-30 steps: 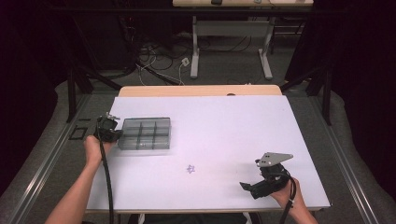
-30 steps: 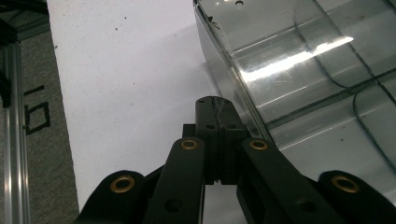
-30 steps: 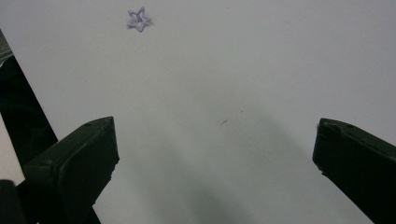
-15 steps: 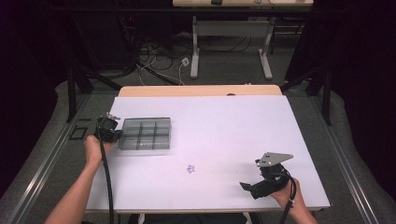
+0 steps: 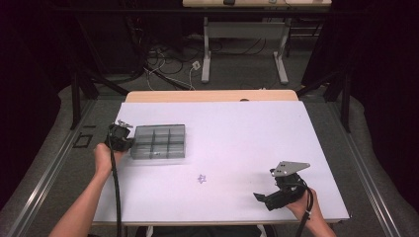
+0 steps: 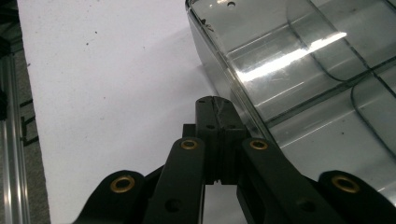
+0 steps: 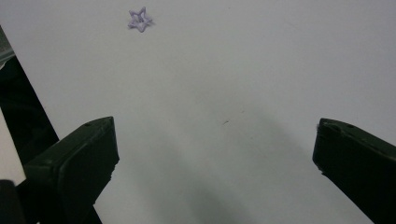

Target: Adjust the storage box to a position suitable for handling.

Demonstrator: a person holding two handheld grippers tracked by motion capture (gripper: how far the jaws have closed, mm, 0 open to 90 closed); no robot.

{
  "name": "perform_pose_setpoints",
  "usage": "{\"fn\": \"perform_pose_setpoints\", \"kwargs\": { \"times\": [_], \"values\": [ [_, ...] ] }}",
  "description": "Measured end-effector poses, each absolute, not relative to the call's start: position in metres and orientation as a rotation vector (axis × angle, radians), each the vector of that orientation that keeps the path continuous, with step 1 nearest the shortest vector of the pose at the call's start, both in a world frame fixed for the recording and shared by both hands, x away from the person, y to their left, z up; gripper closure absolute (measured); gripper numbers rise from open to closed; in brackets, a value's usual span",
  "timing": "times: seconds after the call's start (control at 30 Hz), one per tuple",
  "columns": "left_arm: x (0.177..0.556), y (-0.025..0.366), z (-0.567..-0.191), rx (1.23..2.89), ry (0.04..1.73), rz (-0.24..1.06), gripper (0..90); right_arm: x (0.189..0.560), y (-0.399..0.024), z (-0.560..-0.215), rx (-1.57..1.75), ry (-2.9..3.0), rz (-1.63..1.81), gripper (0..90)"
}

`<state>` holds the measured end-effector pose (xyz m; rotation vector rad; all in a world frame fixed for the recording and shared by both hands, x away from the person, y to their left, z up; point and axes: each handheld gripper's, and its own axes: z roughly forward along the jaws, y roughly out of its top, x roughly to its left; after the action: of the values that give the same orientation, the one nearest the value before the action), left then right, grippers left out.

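Plainly the matter turns on the small lilac star point(image 5: 201, 178), which lies flat on the white table point(image 5: 237, 128) between the two hands, a little toward the near edge. From the right gripper point(image 5: 267, 198) it lies ahead and off to the left, well apart. In the right gripper view the star point(image 7: 139, 19) sits far up and left of centre, so those jaws, spread wide with nothing between them, are aimed somewhat past it. The star has no long axis to speak of, so by my reckoning the approach need not be lined up with any side of it. The left gripper point(image 5: 129, 141) is clenched tight, its tips point(image 6: 215, 112) pressed together right against the left wall of the clear compartment tray point(image 5: 159, 142) — whether they pinch the tray's rim or merely rest beside it I cannot tell. Of the two, the right looks somewhat nearer the star and is the free one, so the pick likely falls to it. The tabletop is bare otherwise; beyond it lie grey floor, loose cables and another table's legs — dark curtains all round.
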<state>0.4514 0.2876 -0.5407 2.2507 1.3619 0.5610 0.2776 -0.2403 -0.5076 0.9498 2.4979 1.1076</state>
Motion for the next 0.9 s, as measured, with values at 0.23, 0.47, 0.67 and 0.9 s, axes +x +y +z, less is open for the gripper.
{"fn": "perform_pose_setpoints", "kwargs": {
  "times": [0.23, 0.47, 0.67, 0.9],
  "values": [
    [0.45, 0.281, -0.539, 2.257, 1.34, 0.569, 90.0, 0.277, -0.24, -0.507, 0.951, 2.49, 1.108, 0.0],
    [0.449, 0.275, -0.541, 2.253, 1.329, 0.577, 90.0, 0.277, -0.242, -0.507, 0.96, 2.47, 1.107, 0.0],
    [0.451, 0.26, -0.539, 2.291, 1.284, 0.579, 90.0, 0.278, -0.242, -0.507, 0.967, 2.481, 1.103, 0.0],
    [0.45, 0.246, -0.538, 2.307, 1.245, 0.58, 90.0, 0.277, -0.242, -0.507, 0.967, 2.476, 1.108, 0.0]
  ]
}}
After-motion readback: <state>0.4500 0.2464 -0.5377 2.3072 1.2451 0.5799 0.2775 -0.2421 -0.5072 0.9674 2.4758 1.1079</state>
